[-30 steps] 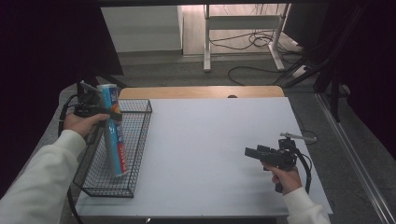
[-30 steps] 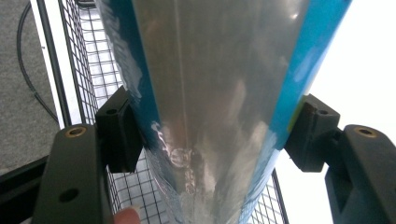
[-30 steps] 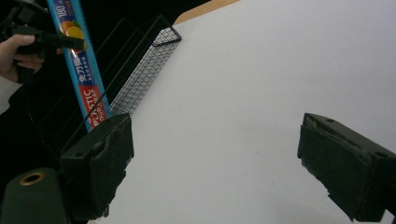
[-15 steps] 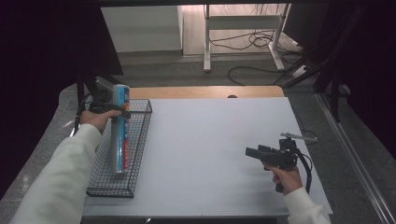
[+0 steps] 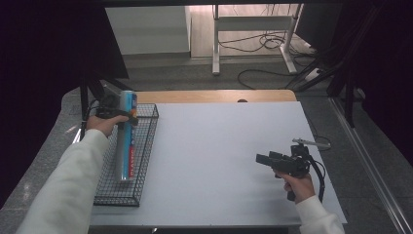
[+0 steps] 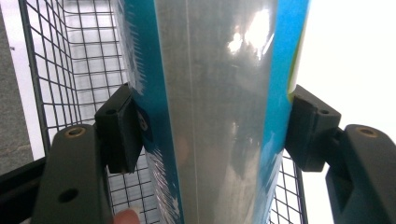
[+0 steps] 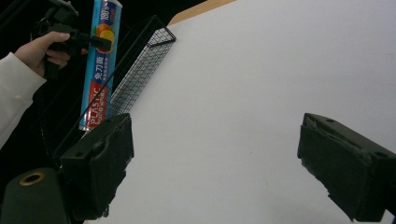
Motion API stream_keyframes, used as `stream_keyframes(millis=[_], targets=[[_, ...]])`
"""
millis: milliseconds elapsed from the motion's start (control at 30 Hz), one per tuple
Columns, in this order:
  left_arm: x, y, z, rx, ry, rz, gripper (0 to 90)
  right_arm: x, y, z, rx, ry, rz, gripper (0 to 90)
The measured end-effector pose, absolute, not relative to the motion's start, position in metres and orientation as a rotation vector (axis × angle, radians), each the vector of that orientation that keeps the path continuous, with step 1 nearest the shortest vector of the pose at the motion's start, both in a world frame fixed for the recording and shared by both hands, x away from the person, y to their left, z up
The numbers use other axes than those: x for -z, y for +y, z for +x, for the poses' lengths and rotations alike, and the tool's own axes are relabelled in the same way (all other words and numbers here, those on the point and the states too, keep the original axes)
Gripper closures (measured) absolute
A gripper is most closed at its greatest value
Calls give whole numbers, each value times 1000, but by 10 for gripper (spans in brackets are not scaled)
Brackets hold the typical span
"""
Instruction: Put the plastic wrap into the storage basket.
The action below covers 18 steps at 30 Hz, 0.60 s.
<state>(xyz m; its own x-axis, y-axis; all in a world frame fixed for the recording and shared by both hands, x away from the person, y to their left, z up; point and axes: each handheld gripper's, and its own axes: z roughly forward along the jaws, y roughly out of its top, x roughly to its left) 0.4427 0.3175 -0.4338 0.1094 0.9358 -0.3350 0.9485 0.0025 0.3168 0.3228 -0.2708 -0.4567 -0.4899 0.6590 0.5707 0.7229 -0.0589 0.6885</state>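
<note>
The roll of plastic wrap (image 7: pixel 99 65) carries blue packaging with "PLASTIC" in white on a red band, Chinese characters above it and an orange fruit graphic — finer print is not legible. It stands steeply tilted, lower end inside the wire basket (image 5: pixel 140 161) at the table's left edge. The left gripper (image 5: pixel 122 115) is clamped on its upper part, arm extended. The right gripper (image 5: pixel 263 160) hovers over the white table (image 5: pixel 219 146) — jaws apart, holding nothing.
</note>
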Motion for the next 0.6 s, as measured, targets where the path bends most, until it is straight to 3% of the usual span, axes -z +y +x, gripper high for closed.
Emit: stream_keyframes(millis=[600], targets=[[427,311,441,48,1798,2004,319,454,-272,322,1622,-2114,-1556,110]])
